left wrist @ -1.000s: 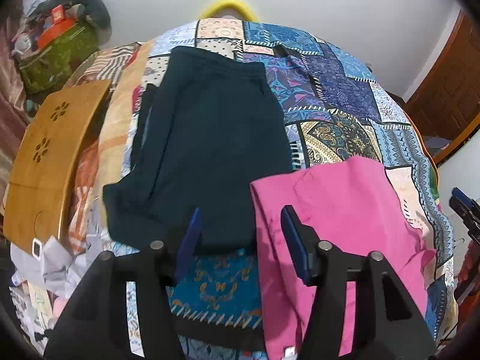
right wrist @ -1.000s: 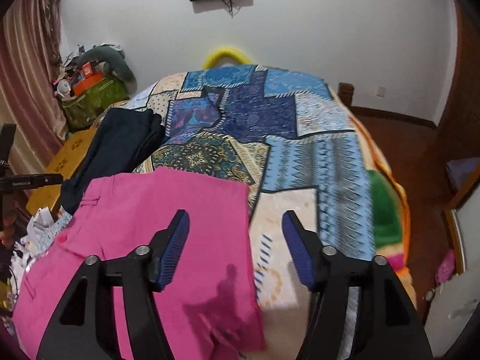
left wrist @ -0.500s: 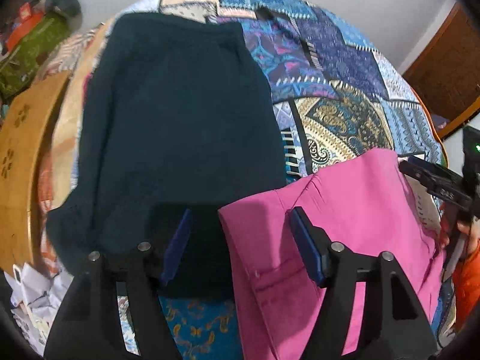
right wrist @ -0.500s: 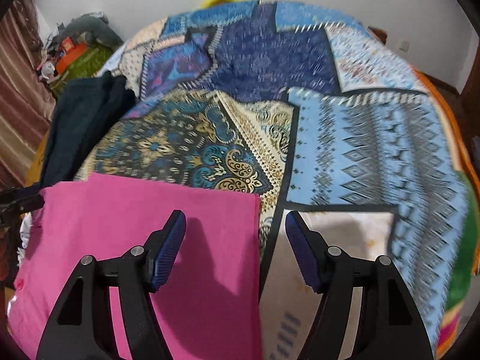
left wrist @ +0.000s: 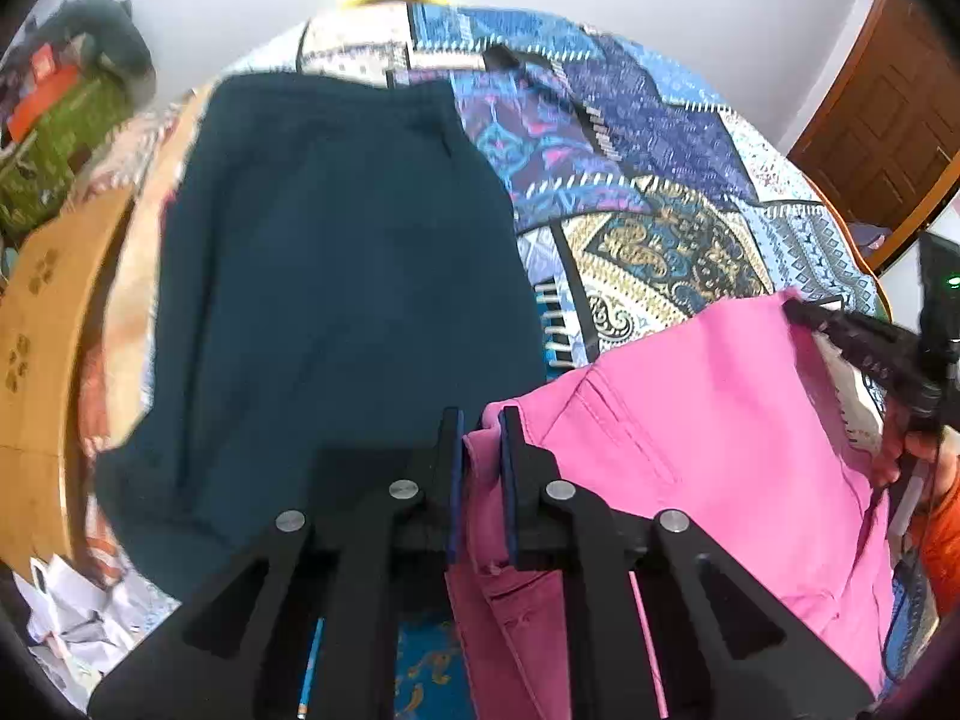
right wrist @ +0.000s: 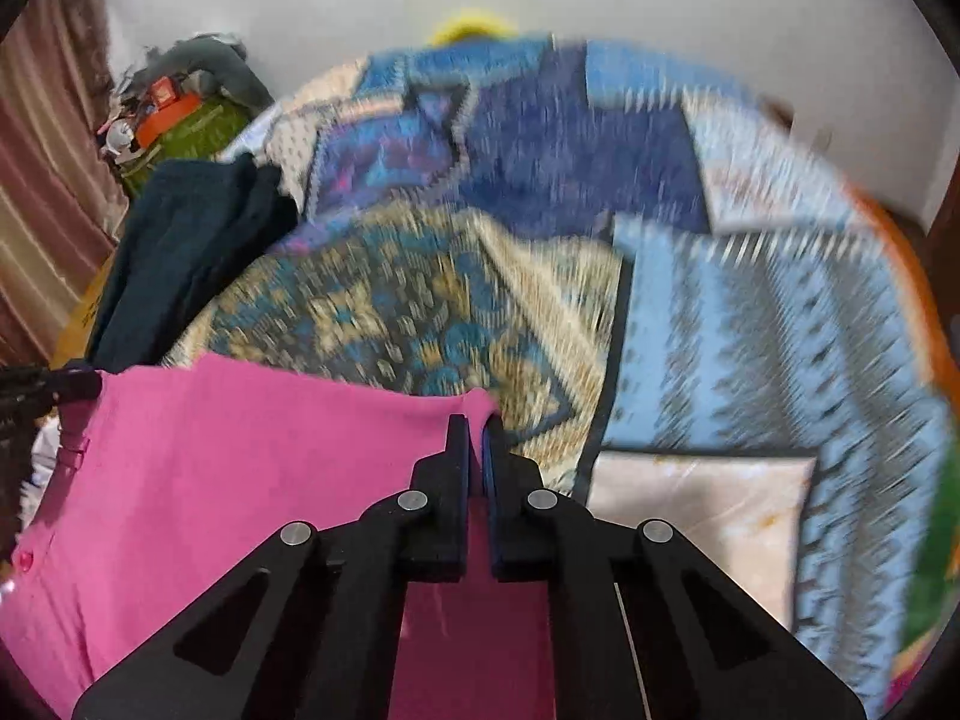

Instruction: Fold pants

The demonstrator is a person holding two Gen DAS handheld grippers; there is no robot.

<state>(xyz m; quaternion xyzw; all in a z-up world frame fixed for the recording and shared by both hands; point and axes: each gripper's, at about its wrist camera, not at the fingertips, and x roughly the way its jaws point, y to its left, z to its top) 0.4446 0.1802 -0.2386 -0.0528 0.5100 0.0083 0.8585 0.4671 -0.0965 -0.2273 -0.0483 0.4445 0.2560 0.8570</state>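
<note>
Pink pants [left wrist: 708,420] lie on a patchwork bedspread [left wrist: 648,192]. My left gripper [left wrist: 480,420] is shut on the pink pants' far left corner, near a pocket seam. My right gripper [right wrist: 477,426] is shut on the far right corner of the pink pants [right wrist: 240,450]. The right gripper also shows at the right edge of the left wrist view [left wrist: 864,348]. The pants' near part is hidden under both grippers.
Dark teal folded pants [left wrist: 336,276] lie left of the pink pair, also in the right wrist view [right wrist: 180,252]. A wooden lap table [left wrist: 36,348] and crumpled papers [left wrist: 78,612] are at the left. A green bag [right wrist: 180,126] stands by the wall. A wooden door [left wrist: 888,108] is at right.
Both grippers were open above the pants; they moved down and forward and closed on the two far corners of the pink pants. The right wrist view is blurred by motion.
</note>
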